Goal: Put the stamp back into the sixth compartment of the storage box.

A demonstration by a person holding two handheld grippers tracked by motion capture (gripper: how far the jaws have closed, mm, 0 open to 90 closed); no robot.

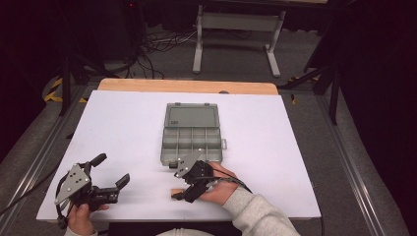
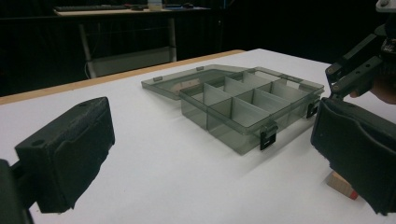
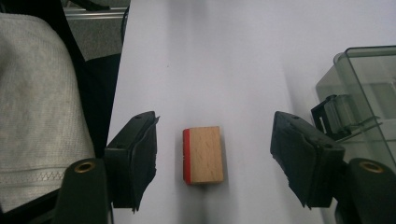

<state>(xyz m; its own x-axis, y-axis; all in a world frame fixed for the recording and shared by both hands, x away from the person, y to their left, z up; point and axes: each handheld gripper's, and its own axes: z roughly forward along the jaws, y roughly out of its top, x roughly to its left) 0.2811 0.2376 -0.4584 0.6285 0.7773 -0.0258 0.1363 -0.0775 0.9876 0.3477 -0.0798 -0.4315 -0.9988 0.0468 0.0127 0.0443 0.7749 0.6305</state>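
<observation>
A clear grey compartment box (image 1: 192, 138) lay open near the middle of the white table (image 1: 123, 128), its lid (image 1: 192, 116) folded flat on the far side and its dividers forming two rows of cells that looked unfilled, though the tinted plastic made that hard to judge. Beyond the table's wooden far edge stood a grey metal stand (image 1: 239, 29) among loose cables on the floor. Just on the near side of the box, close to its front latches, a small wooden block (image 3: 202, 154) with one red end lay flat on the table. The right gripper (image 3: 215, 161) pointed down over it, jaws spread on either side of the block with bare table showing between each pad and the wood, so nothing was pinched. A grey sleeve (image 1: 255, 214) ran back from that hand. Well to the left of the box, the left gripper (image 1: 110, 171) hung just above the table with its jaws wide apart and nothing between them.
</observation>
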